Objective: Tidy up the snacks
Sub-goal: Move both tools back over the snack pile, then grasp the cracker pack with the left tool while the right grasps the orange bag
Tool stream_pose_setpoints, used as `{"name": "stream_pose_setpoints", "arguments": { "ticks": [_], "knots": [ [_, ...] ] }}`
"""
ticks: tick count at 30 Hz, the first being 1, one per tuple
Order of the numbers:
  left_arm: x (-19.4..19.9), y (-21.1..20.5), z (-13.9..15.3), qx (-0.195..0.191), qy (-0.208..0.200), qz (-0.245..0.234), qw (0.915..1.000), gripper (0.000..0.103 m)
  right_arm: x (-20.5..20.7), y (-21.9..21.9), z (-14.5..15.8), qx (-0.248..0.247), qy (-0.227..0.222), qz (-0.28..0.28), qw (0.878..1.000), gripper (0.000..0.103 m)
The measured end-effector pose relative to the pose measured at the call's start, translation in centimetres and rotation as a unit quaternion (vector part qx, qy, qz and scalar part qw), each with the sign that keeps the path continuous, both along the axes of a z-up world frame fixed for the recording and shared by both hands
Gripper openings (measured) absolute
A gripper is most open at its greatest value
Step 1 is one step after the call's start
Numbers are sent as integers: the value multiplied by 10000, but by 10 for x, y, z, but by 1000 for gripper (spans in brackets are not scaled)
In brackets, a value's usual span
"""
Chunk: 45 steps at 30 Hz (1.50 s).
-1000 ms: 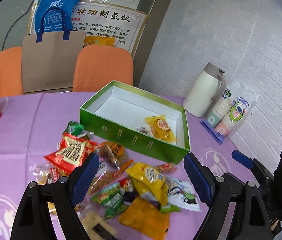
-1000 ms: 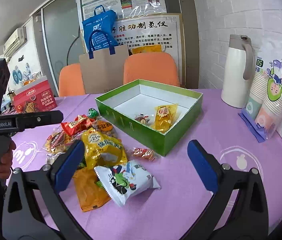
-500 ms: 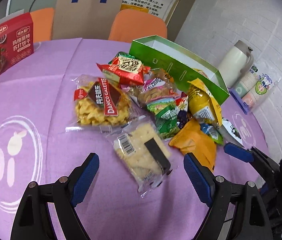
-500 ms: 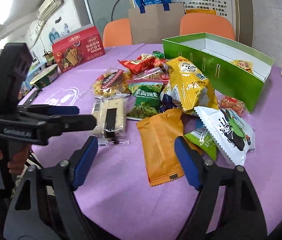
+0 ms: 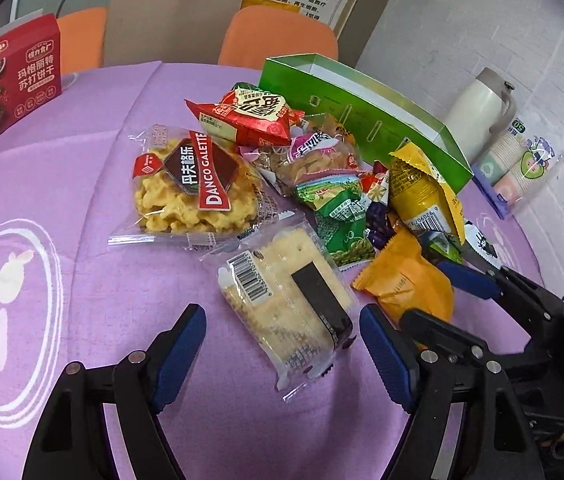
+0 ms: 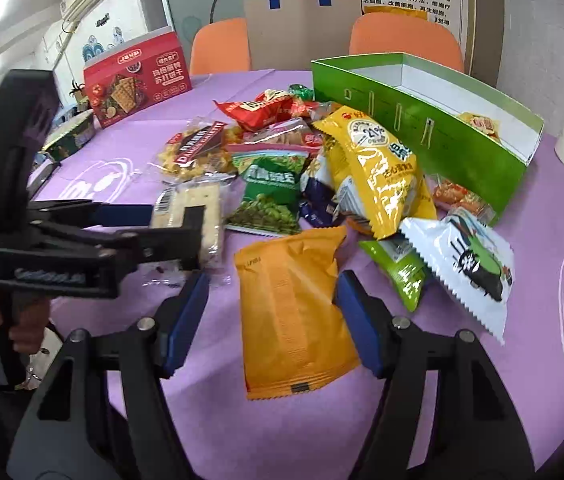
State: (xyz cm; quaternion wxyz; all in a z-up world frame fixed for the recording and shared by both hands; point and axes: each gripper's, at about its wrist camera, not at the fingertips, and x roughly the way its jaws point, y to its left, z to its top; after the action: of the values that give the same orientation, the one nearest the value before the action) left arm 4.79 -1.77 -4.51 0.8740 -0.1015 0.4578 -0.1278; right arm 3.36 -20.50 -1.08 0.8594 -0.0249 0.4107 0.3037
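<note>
From each wrist we look steeply down, close over the snack pile; both share the green box at one o'clock.

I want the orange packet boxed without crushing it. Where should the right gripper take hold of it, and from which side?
Grip the orange packet across its narrow width near its middle, coming down from above at the near end. It lies flat, lengthwise toward the right gripper, whose closing jaws already straddle it without pressing yet. Its long sides are clear.

red cracker box cropped, green box interior hidden
</note>
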Motion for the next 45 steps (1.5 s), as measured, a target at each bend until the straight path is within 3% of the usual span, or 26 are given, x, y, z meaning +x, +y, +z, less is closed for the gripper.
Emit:
{"name": "stream_pose_setpoints", "arguments": {
  "ticks": [9, 13, 17, 22, 28, 36, 40, 45],
  "knots": [
    [19, -12, -1, 353, -161, -27, 9992, 79, -9, -4, -4, 37, 169, -21, 9998, 67],
    [17, -6, 1, 358, -162, -334, 9987, 63, -15, -8, -3, 40, 182, 1, 9998, 67],
    [10, 20, 6, 405, 0, -80, 9991, 63, -15, -11, -4, 89, 203, -30, 9997, 67],
    [-6, 26, 13, 46, 154, 133, 9998, 69, -14, -9, -8, 90, 269, -52, 9996, 67],
    [5, -13, 1, 510, 258, -65, 9983, 70, -19, -12, -9, 72, 287, -66, 9995, 67],
    [22, -19, -1, 745, 144, 9, 9971, 75, -17, -13, -11, 109, 332, -73, 9994, 67],
    [22, -29, -4, 977, 147, -134, 9950, 85, -16, -13, -12, 120, 338, -77, 9993, 67],
    [22, -37, -7, 1321, -64, -235, 9909, 84, -16, -10, -12, 78, 273, -99, 9995, 67]
  ]
}}
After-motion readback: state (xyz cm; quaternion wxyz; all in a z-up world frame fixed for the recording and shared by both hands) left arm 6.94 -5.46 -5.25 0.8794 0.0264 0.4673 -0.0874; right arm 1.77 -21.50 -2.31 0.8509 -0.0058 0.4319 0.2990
